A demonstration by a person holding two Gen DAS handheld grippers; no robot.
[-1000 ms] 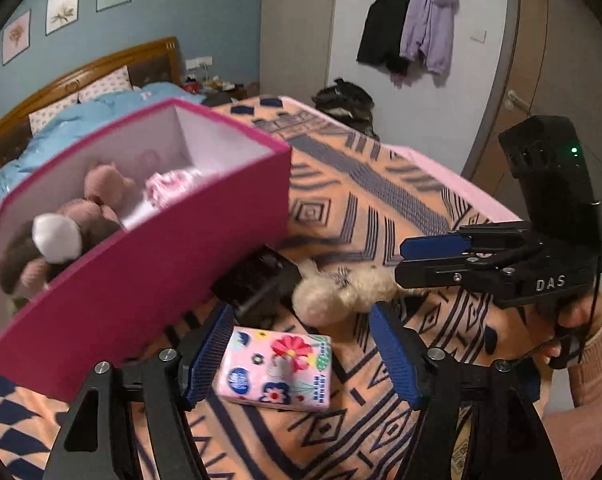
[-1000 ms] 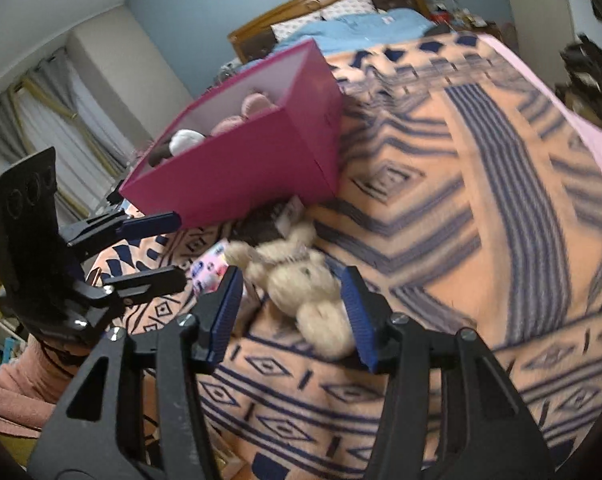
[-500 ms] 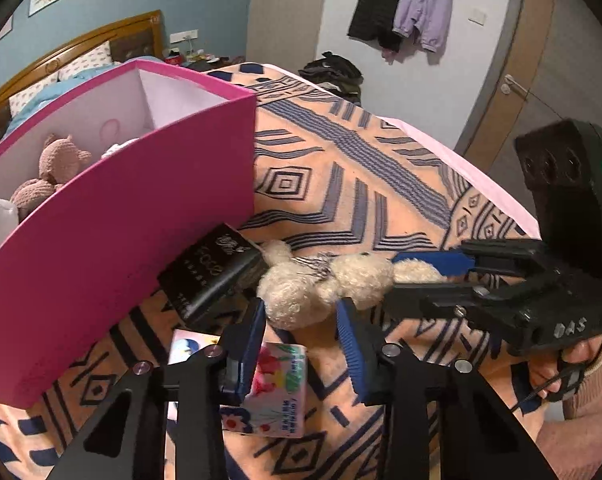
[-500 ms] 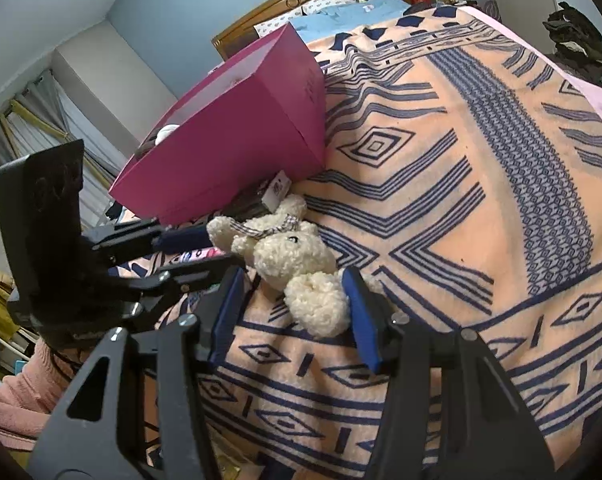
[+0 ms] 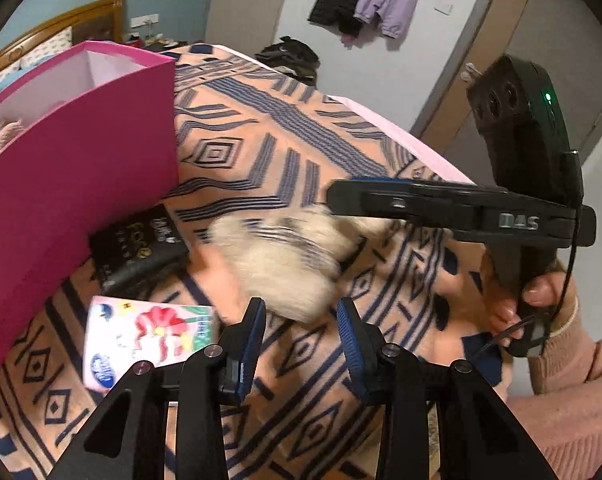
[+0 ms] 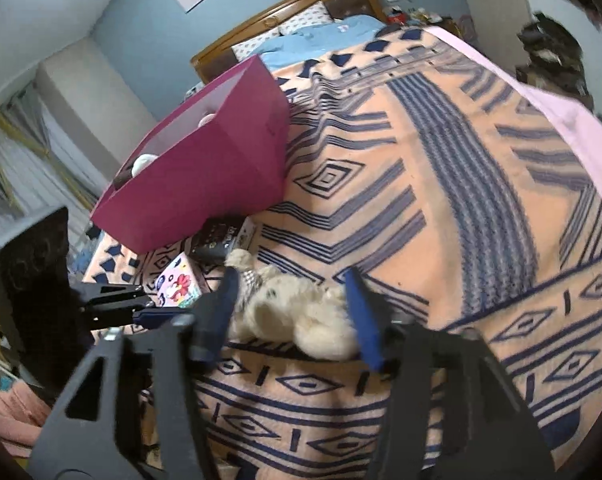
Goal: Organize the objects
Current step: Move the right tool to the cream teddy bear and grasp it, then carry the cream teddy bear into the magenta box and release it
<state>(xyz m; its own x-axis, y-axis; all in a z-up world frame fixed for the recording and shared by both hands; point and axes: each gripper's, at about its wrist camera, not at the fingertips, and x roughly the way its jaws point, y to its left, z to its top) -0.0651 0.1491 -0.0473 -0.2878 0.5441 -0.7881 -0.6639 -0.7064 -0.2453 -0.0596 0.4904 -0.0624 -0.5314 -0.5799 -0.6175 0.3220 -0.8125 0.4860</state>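
The cream plush toy (image 6: 301, 312) lies on the patterned bed blanket (image 6: 441, 208), just beside the magenta box (image 6: 205, 184). The right gripper (image 6: 291, 312) straddles it, jaws just widened, not pinching. The left gripper (image 5: 301, 332) is narrow, empty. Best centre the body, close firmly, then lift clear of the box wall.

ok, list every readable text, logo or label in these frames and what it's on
"DAS": on the side of the right hand-held gripper.
Black box: gold lettering, too blurred to read.
Floral tissue pack: blue oval logo and side print, blurred, unreadable.
Pink storage box: no text visible.
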